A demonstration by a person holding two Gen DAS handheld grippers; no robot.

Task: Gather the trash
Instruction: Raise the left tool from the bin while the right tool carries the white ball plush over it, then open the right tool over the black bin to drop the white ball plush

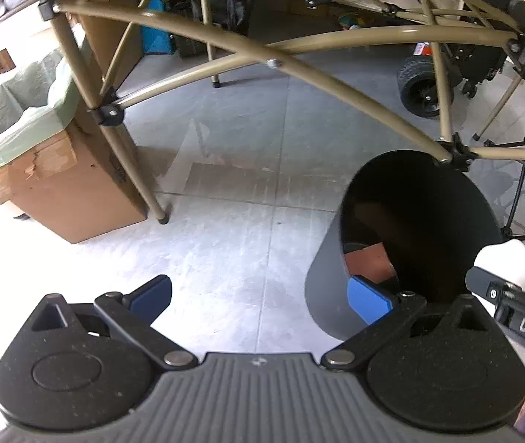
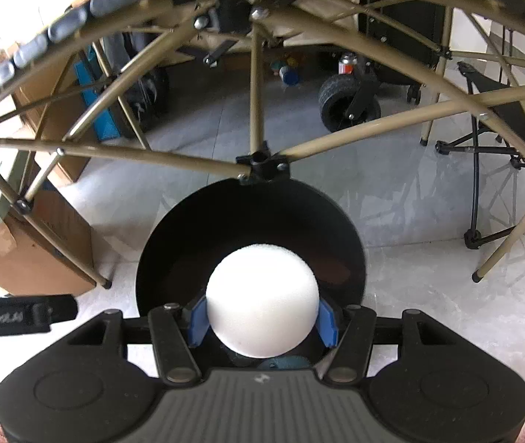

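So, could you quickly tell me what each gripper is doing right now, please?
Left gripper: open, nothing between its fingers.
Right gripper: shut on the white foam ball, held over the dark bin.

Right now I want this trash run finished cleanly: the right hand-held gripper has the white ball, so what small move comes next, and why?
Probably open the right hand-held gripper and let the white ball drop. Its blue pads press the ball's sides, and in the right wrist view the ball sits in front of the dark bin mouth. The left hand-held gripper is open and empty beside the bin, so it need not help.
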